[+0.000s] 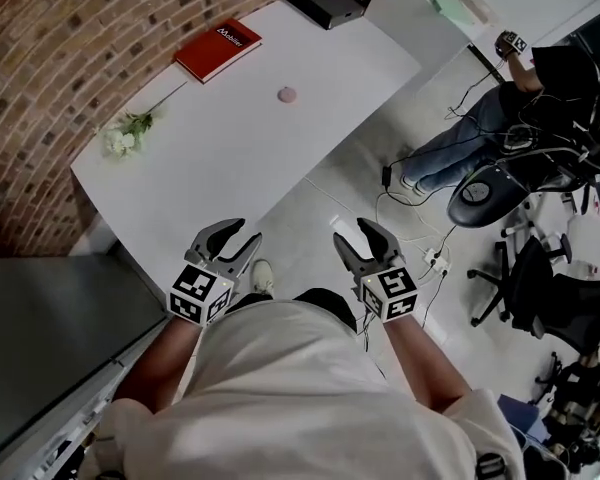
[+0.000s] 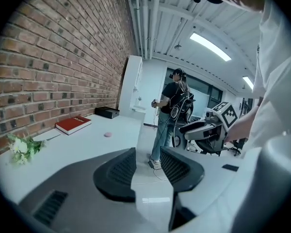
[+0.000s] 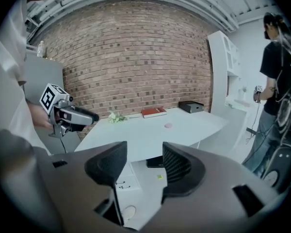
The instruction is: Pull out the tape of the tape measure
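A small round pink tape measure lies on the white table, towards its far side; it also shows in the left gripper view and the right gripper view. Both grippers are held in front of the person's body, short of the table's near edge and far from the tape measure. My left gripper is open with nothing between its jaws. My right gripper is open and empty too. Each gripper shows in the other's view, side by side.
On the table lie a red book, a black box and white flowers by the brick wall. A grey cabinet stands at the left. To the right are another person, office chairs and floor cables.
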### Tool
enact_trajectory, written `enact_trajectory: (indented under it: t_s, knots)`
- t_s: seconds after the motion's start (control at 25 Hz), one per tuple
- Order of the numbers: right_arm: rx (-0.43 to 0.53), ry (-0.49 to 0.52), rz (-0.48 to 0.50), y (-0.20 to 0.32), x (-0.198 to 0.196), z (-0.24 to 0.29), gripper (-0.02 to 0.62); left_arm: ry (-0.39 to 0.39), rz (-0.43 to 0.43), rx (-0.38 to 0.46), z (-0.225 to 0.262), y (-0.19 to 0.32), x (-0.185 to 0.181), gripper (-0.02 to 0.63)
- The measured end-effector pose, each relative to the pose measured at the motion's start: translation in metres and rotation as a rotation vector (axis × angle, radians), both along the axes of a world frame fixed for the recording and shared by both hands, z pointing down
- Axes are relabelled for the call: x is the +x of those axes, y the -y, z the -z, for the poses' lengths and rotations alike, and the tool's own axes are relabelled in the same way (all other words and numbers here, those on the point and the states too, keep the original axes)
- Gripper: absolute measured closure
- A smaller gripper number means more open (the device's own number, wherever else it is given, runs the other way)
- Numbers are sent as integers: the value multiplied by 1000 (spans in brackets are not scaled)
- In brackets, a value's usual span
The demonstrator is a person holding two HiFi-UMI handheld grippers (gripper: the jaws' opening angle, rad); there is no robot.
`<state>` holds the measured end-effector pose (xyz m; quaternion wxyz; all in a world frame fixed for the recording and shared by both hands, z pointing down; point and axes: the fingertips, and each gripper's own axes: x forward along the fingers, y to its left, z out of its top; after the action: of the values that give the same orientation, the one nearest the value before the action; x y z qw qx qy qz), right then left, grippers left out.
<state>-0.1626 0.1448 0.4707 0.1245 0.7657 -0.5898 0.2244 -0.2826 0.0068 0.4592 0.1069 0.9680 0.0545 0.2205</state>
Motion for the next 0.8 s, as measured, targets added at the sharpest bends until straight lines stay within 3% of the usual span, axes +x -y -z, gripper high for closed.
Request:
enact_trajectory:
  t_s: [0.24, 0.52, 0.8]
  knots:
    - [-12, 8, -7, 12, 16, -2, 364, 1, 6, -11, -6, 18, 28, 451]
    - [-21, 20, 5, 20, 66, -9, 364, 12, 37, -4, -15, 31, 74, 449]
    - [-5, 34, 128, 43, 151, -13, 364, 51, 194, -3, -31, 47, 142, 446]
